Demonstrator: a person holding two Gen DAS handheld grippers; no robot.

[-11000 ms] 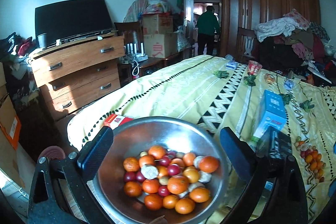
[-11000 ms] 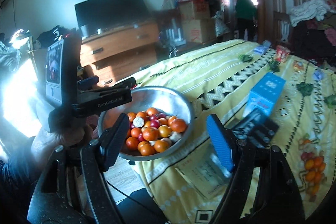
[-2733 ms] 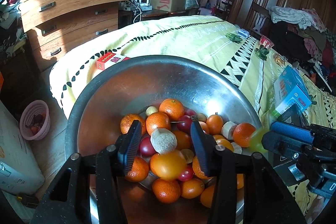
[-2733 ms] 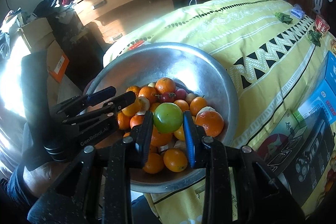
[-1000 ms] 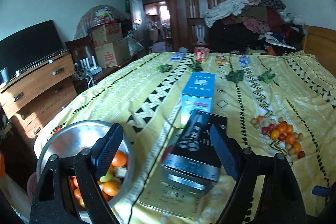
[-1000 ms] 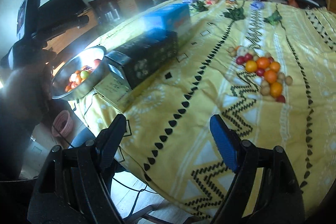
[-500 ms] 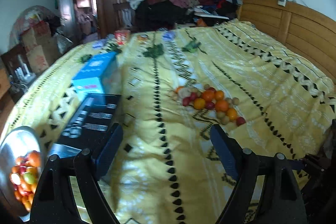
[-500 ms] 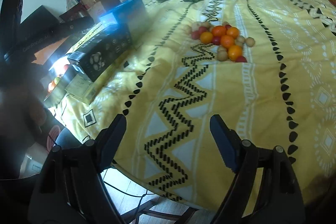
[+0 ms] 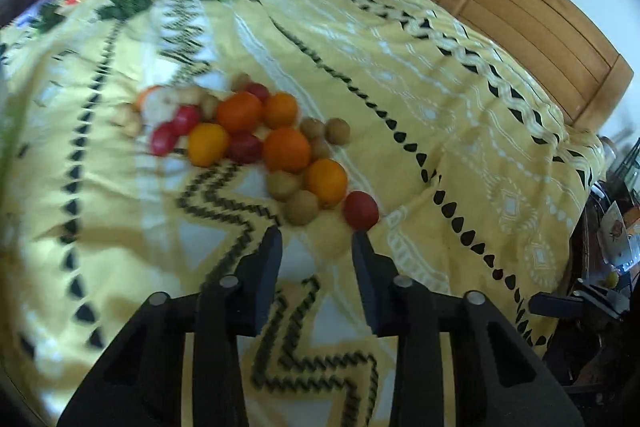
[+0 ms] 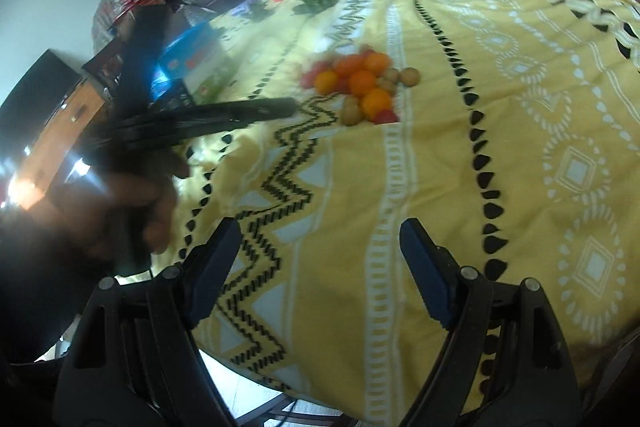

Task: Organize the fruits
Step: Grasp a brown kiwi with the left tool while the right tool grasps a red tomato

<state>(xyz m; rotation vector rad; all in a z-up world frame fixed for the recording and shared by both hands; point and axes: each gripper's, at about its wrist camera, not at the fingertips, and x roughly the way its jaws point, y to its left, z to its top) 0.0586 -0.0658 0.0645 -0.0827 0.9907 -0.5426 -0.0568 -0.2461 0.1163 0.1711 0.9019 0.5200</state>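
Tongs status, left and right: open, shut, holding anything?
Left tongs: closing, nothing between the jaws, just short of the fruit pile.
Right tongs: open wide, empty.

The left wrist view looks steeply down from close above the fruit pile (image 9: pixel 256 143) on the yellow bedspread (image 9: pixel 460 131). The right wrist view faces the same fruit pile (image 10: pixel 360 83) from farther back (near the bed's edge), angled down; both share the pile and the bedspread around it.
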